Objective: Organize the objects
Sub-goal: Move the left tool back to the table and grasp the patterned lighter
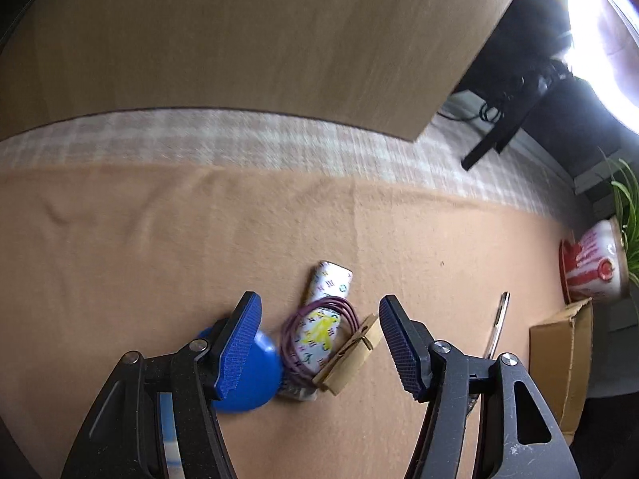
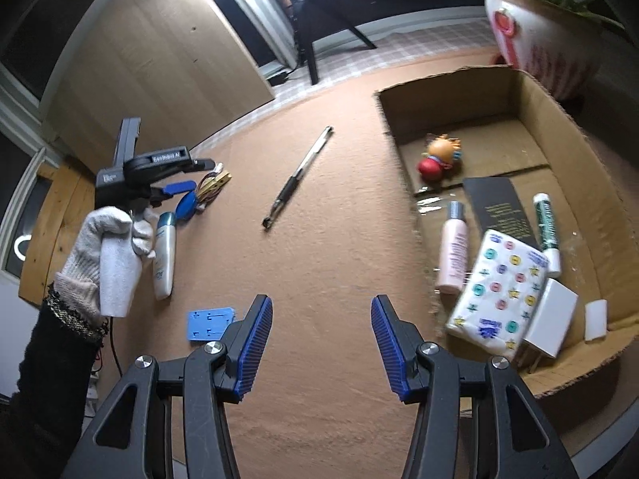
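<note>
My left gripper [image 1: 319,343] is open and empty, low over a small pile: a patterned white packet [image 1: 325,319], a coiled purple cable [image 1: 303,343], a wooden clothespin [image 1: 351,355] and a blue round lid [image 1: 251,375]. In the right wrist view the left gripper [image 2: 175,187] hovers over that pile beside a white tube [image 2: 165,255]. My right gripper [image 2: 321,343] is open and empty above the tan cloth. A pen [image 2: 299,175] lies mid-cloth. The cardboard box [image 2: 455,92] at right holds a tissue pack [image 2: 499,291], a pink bottle [image 2: 451,251], a toy [image 2: 439,157] and other items.
A blue flat plastic piece [image 2: 209,323] lies by my right gripper's left finger. A potted plant [image 2: 539,40] stands behind the box. A large cardboard panel [image 1: 259,40] stands at the back. The pen [image 1: 497,327] and the box [image 1: 559,359] lie right of my left gripper.
</note>
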